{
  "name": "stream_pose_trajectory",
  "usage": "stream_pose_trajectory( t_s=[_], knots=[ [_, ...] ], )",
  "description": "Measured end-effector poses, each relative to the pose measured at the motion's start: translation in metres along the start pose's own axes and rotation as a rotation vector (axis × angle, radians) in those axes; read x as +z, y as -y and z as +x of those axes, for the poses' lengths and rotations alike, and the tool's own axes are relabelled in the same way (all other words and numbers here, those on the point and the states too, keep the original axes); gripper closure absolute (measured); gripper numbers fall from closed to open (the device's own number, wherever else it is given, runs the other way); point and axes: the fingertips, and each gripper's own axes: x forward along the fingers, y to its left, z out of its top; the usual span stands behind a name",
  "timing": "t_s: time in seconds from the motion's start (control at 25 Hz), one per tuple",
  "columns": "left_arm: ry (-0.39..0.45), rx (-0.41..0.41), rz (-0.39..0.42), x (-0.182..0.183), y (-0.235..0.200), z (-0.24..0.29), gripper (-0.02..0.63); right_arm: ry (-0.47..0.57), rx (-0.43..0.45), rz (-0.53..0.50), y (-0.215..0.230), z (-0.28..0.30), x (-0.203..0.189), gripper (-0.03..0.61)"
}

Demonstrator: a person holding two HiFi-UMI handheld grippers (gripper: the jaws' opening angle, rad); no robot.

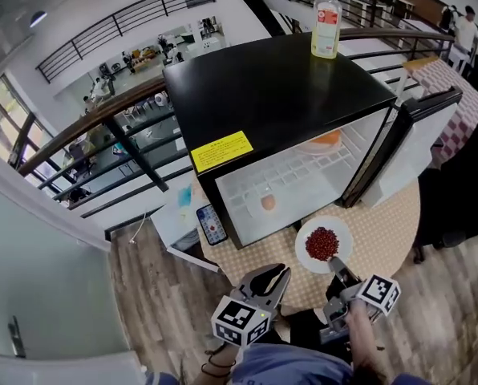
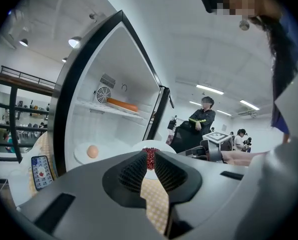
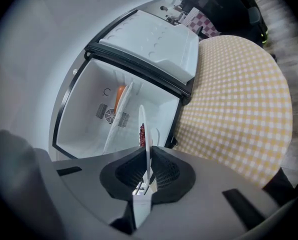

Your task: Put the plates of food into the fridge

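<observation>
A white plate of red beans (image 1: pixel 323 244) is just in front of the open black mini fridge (image 1: pixel 271 95), over the checked table (image 1: pixel 387 227). My right gripper (image 1: pixel 338 265) is shut on the plate's near rim. In the right gripper view the plate (image 3: pixel 142 124) shows edge-on between the pads (image 3: pixel 159 171). My left gripper (image 1: pixel 273 273) is to the left of the plate, with its jaws a narrow gap apart and nothing between them (image 2: pixel 150 156). Inside the fridge, a plate with an egg-like item (image 1: pixel 267 203) lies on the floor and orange food (image 1: pixel 327 139) on the upper shelf.
The fridge door (image 1: pixel 407 147) stands open to the right. A yellow bottle (image 1: pixel 326 26) stands on the fridge top. A remote-like device (image 1: pixel 212 223) lies left of the fridge at the table's edge. A railing and a drop to a lower floor lie beyond. A person in black (image 2: pixel 201 124) stands by.
</observation>
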Motion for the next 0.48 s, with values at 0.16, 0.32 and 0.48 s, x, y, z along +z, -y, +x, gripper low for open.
stream_pose_trajectory(
  t_s=[0.16, 0.32, 0.48],
  knots=[
    [0.029, 0.049, 0.001, 0.018, -0.005, 0.021, 0.565, -0.05, -0.023, -0.028, 0.008, 0.027, 0.03, 0.551],
    [0.046, 0.087, -0.008, 0.027, -0.004, 0.037, 0.565, -0.107, -0.031, -0.04, 0.015, 0.059, 0.053, 0.551],
    [0.042, 0.111, -0.011, 0.028, 0.001, 0.05, 0.565, -0.153, -0.045, -0.069, 0.021, 0.093, 0.066, 0.551]
  ],
)
